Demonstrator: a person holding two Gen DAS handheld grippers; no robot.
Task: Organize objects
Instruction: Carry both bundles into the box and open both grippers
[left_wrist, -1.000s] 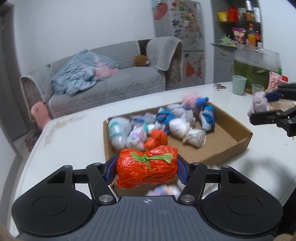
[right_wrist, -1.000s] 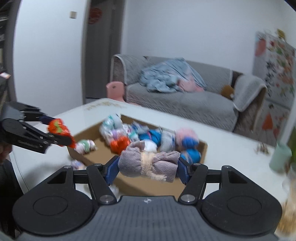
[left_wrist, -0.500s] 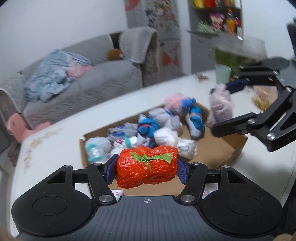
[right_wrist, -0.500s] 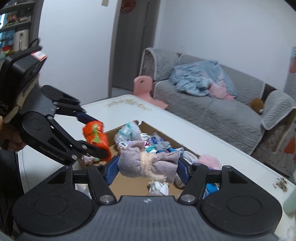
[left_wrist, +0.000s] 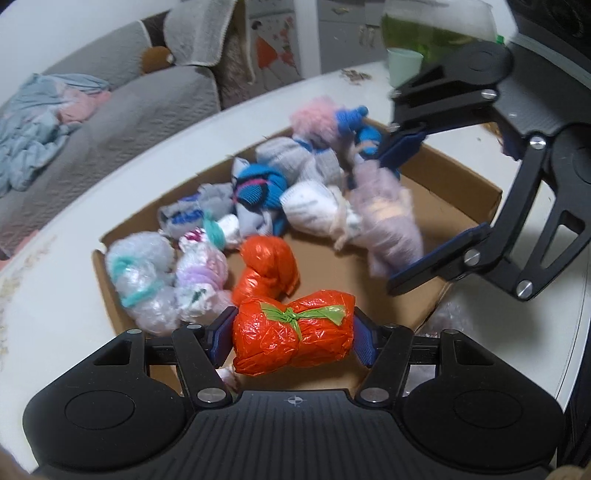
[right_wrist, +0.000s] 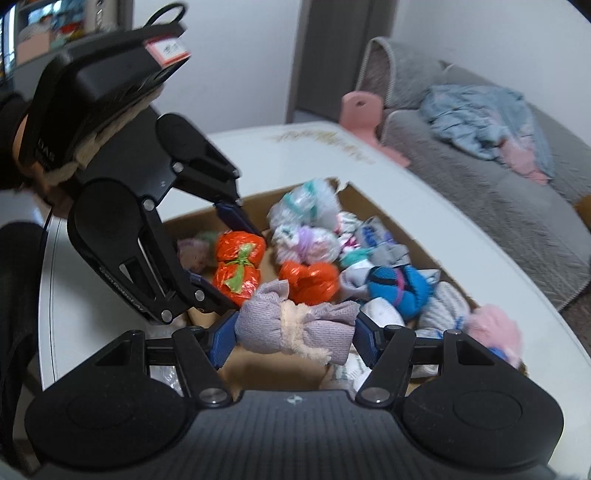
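My left gripper (left_wrist: 293, 339) is shut on an orange plastic bundle (left_wrist: 291, 332) tied with a green strip, held just above the near edge of a shallow cardboard box (left_wrist: 454, 177). My right gripper (right_wrist: 295, 334) is shut on a lilac sock roll (right_wrist: 295, 325) tied with cream yarn, over the same box (right_wrist: 258, 199). Each gripper shows in the other's view: the right one (left_wrist: 410, 210) with its sock roll (left_wrist: 384, 225), the left one (right_wrist: 218, 251) with its orange bundle (right_wrist: 238, 262). Several bundles lie in the box, among them another orange bundle (left_wrist: 267, 269) and a blue sock roll (left_wrist: 258, 190).
The box stands on a white table (left_wrist: 55, 295). A grey sofa (left_wrist: 122, 110) with a blue blanket stands behind it. A green cup (left_wrist: 404, 62) and a glass tank (left_wrist: 436, 33) sit at the table's far right. A clear plastic bundle (left_wrist: 454, 314) lies outside the box's near corner.
Both grippers have come together over the box and tilted downwards, each still holding its bundle. The box now fills the middle of both views.
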